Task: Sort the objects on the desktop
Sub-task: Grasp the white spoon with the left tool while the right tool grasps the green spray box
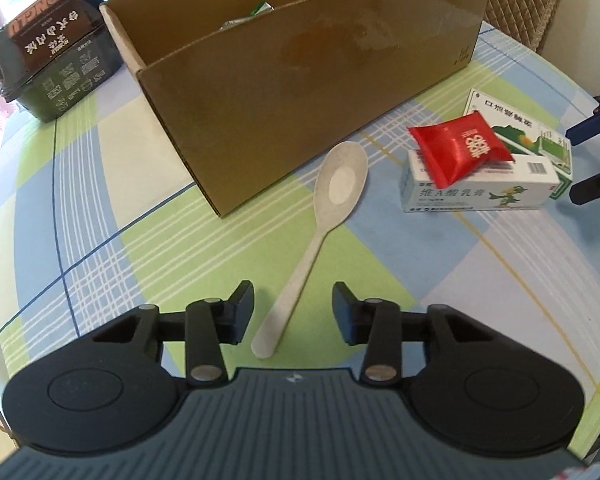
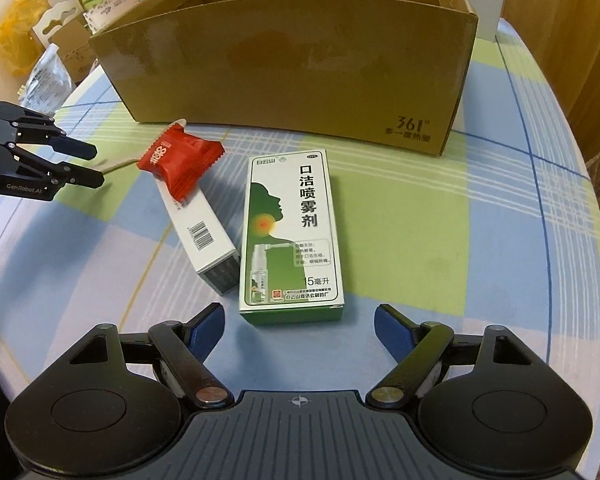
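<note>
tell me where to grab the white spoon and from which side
Grip the spoon by its thin handle near the tail end, coming down from above with the left hand-held gripper, jaws straddling its width. It lies flat on the tablecloth, and the handle is narrower than the bowl.

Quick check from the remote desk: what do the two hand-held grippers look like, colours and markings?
Both share one build: black linkage arms with silver pivot pins, round black side housings and a ribbed grey body. The left hand-held gripper has dark pads and white "GenRobot.AI" lettering, seen from the right wrist. The right hand-held gripper has blue pads.
</note>
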